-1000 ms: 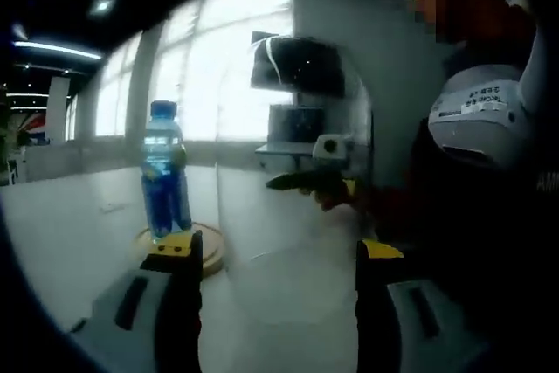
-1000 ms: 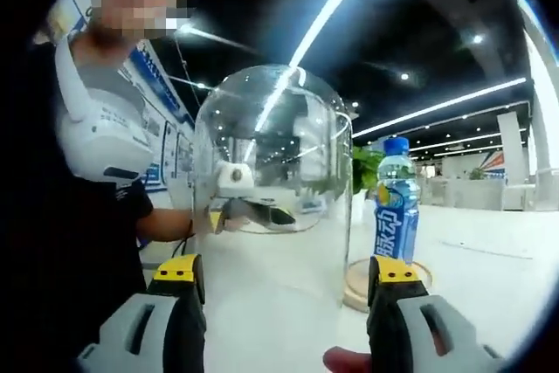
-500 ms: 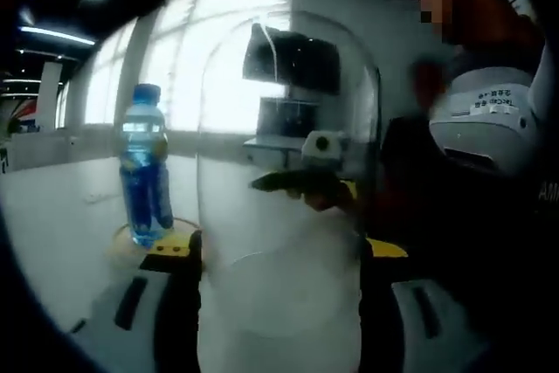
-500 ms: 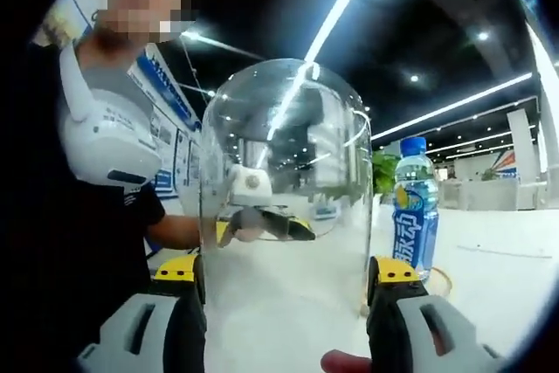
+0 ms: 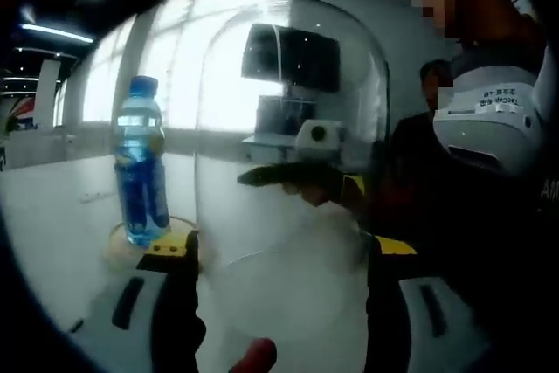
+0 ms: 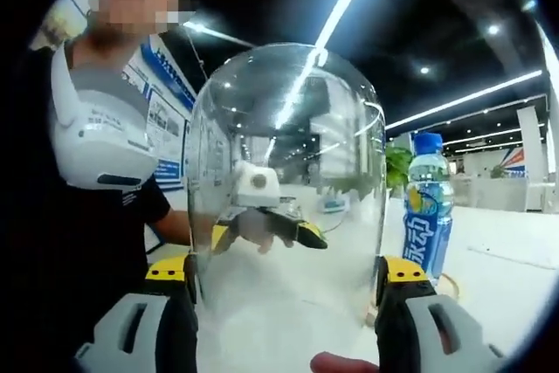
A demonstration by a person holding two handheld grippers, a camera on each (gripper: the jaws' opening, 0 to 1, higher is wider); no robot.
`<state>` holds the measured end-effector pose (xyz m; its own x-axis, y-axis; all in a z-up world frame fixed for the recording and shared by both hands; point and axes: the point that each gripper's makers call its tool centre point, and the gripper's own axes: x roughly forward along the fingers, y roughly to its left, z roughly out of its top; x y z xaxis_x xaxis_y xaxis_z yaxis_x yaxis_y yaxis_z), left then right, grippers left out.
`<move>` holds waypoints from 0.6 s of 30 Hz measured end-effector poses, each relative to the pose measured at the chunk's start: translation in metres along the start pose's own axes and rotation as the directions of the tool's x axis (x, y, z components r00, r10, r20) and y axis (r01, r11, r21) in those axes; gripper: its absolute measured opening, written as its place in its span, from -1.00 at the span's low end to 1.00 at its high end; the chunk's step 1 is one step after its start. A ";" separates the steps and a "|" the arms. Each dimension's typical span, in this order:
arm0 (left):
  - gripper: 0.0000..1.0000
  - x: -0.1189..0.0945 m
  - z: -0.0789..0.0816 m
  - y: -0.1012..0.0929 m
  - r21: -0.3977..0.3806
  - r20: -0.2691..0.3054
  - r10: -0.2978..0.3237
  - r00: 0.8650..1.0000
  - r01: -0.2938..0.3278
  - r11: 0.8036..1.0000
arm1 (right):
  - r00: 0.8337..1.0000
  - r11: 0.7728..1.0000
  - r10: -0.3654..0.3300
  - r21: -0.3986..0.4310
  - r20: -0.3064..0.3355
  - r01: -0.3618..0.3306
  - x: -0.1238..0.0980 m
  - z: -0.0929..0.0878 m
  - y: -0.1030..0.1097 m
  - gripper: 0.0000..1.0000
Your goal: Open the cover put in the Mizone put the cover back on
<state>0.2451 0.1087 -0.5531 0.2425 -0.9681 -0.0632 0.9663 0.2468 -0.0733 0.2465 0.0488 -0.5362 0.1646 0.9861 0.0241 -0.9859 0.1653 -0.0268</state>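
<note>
White table (image 5: pixel 61 224), round wooden base (image 5: pixel 122 240)

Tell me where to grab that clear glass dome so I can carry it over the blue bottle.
Grip the glass dome low on its straight side walls, one gripper on each opposite side, squeezing inward. The rounded top offers no flat for jaws, while the lower wall is vertical and the open rim faces down. In both views each gripper's jaws already flank that lower wall. The bottle stands upright on its round base.

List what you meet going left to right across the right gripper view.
Person's white vest → clear glass dome cover → blue Mizone bottle on its round wooden base.
</note>
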 end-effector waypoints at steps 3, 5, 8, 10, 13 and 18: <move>0.36 0.001 0.000 0.000 0.003 0.003 -0.005 1.000 0.005 1.000 | 1.000 1.000 0.015 -0.001 -0.011 -0.015 0.002 0.000 -0.001 0.59; 0.37 0.002 0.001 0.001 0.003 0.006 -0.008 1.000 0.008 1.000 | 1.000 1.000 0.025 0.000 -0.018 -0.025 0.003 -0.001 -0.001 0.60; 0.40 0.004 0.001 0.002 0.004 0.016 -0.012 1.000 0.012 1.000 | 0.999 0.999 0.037 0.008 -0.032 -0.036 0.007 -0.002 -0.001 0.63; 0.42 0.005 0.002 0.002 0.006 0.020 -0.016 1.000 0.015 1.000 | 0.998 0.999 0.043 0.013 -0.037 -0.043 0.010 -0.003 0.001 0.64; 0.43 0.006 0.002 0.002 0.017 0.021 -0.020 1.000 0.020 1.000 | 0.998 0.999 0.050 0.019 -0.026 -0.050 0.010 -0.004 0.001 0.65; 0.44 0.009 0.000 0.002 0.008 0.019 -0.027 0.999 0.027 1.000 | 0.998 0.998 0.056 0.033 0.016 -0.056 0.011 -0.005 0.001 0.67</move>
<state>0.2497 0.1008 -0.5534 0.2176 -0.9751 -0.0423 0.9732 0.2201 -0.0667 0.2471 0.0599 -0.5412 0.1091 0.9933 0.0391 -0.9940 0.1089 0.0050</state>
